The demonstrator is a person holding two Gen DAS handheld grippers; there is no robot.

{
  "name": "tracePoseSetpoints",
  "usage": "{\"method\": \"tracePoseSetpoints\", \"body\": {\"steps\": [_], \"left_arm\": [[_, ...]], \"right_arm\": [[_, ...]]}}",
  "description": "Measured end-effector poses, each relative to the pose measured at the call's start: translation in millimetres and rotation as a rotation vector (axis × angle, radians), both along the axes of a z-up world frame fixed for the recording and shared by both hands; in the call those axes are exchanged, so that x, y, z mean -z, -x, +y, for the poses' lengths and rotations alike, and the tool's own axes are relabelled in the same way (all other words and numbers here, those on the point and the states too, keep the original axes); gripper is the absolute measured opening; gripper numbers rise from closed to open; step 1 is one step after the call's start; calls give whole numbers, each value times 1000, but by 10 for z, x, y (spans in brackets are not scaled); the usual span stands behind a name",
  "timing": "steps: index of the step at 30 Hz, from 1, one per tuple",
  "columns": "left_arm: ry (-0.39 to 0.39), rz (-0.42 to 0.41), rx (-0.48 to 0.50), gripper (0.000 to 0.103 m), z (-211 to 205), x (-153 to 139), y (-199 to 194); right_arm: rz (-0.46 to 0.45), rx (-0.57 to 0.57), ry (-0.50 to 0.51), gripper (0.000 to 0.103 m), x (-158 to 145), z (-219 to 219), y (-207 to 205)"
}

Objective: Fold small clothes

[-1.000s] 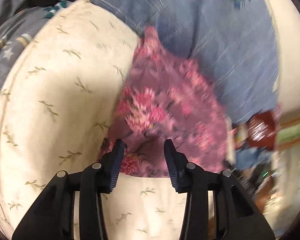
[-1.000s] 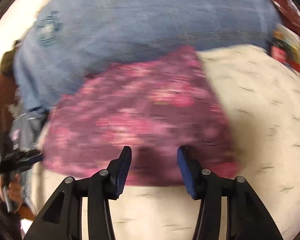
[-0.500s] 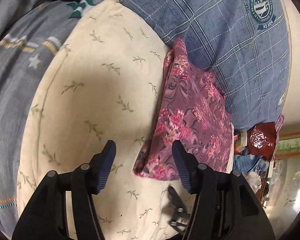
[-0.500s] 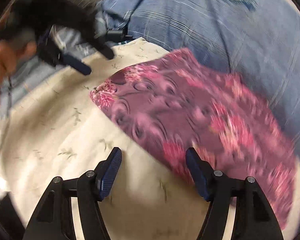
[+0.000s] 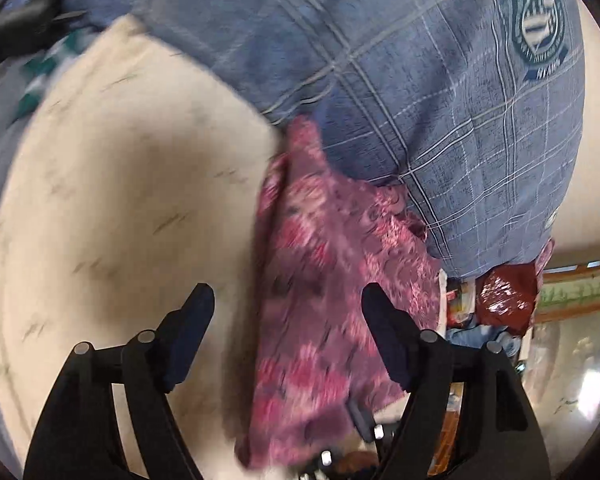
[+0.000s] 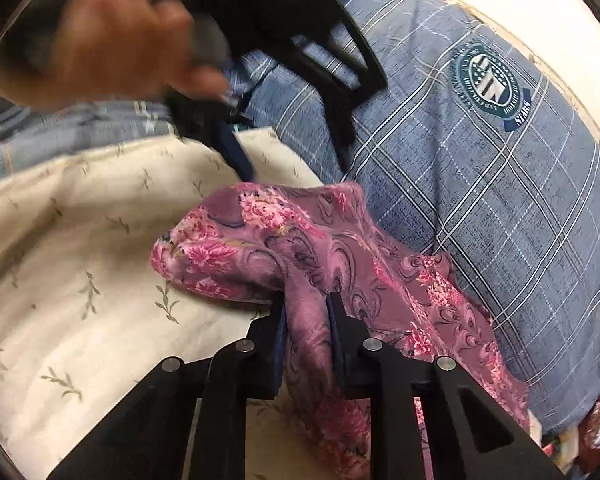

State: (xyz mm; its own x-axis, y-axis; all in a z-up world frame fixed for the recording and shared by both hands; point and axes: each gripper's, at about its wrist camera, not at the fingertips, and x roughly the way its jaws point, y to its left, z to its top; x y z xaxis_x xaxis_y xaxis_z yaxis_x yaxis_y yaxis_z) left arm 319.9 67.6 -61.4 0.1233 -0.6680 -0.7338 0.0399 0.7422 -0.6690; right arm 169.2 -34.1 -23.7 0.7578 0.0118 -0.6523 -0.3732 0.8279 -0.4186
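A pink floral garment [image 6: 380, 280] lies on a cream cloth with leaf sprigs [image 6: 80, 280], against a blue plaid pillow [image 6: 500, 208]. My right gripper [image 6: 306, 308] is closing, and its pads pinch a raised fold of the garment at its near edge. In the left wrist view the garment [image 5: 328, 280] is blurred and runs from the pillow down to the lower edge. My left gripper [image 5: 287, 296] hangs over it with jaws wide and still opening; cloth lies below the gap, and the pads do not touch it. From the right wrist view a hand [image 6: 112, 36] holds the left gripper [image 6: 296, 168] above the garment's far corner.
The blue pillow [image 5: 420, 80] with a round emblem [image 5: 536, 20] bounds the far side. The cream cloth [image 5: 120, 200] spreads to the left. A shiny red bag [image 5: 504, 296] and clutter sit beyond the bed's edge at the right. Grey bedding lies at the far left.
The right gripper went from open beside the garment to pinching a fold of it, and the cloth has bunched up. The left gripper spread wider and shifted over the garment.
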Motion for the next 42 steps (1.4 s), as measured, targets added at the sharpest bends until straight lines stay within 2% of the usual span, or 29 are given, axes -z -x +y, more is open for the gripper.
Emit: {"method": "tracePoseSetpoints", "body": {"steps": [2, 6, 7, 8, 9, 10, 12, 14, 17, 21, 25, 29, 34, 38, 40, 41, 42], "left_arm": [[-38, -8, 44, 76, -189, 32, -98], [-85, 26, 141, 75, -562, 174, -190], [-92, 8, 146, 66, -615, 171, -180], [-110, -26, 148, 39, -662, 145, -159], [-123, -43, 157, 26, -700, 133, -146], [-130, -49, 156, 15, -719, 124, -136], [-122, -64, 130, 9, -710, 69, -94], [-115, -94, 120, 8, -721, -43, -34], [-52, -136, 104, 8, -757, -270, 91], [-24, -176, 128, 8, -941, -609, 253], [-30, -225, 185, 8, -1366, -930, 455], [-95, -293, 285, 8, -2022, -1111, 659], [-182, -297, 378, 8, -2865, -966, 744], [-294, -248, 421, 8, -3430, -539, 738], [-348, -203, 422, 8, -3577, -307, 702], [-378, -179, 425, 9, -3647, -180, 678], [-383, -165, 420, 10, -3669, -129, 669]], "right_arm": [[-8, -12, -18, 19, -42, -40, 20], [-20, -29, -44, 19, -61, -57, 115], [-19, -31, -54, 19, -61, -66, 122], [-19, -33, -62, 18, -66, -69, 137], [-19, -34, -74, 18, -66, -91, 132], [-20, -33, -84, 18, -69, -95, 154], [-17, -27, -116, 18, -102, -147, 149], [-12, -17, -158, 18, -162, -216, 161], [-7, -3, -223, 17, -289, -334, 227], [-20, 33, -315, 16, -517, -600, 405], [-27, 97, -432, 15, -700, -999, 597], [-28, 174, -551, 10, -772, -1485, 825], [-4, 273, -689, 8, -662, -2082, 1024], [61, 363, -844, 8, -400, -2595, 1058], [116, 420, -932, 10, -180, -2866, 1056], [137, 437, -967, 14, -98, -2958, 1057], [171, 458, -1016, 14, 33, -3082, 1074]]}}
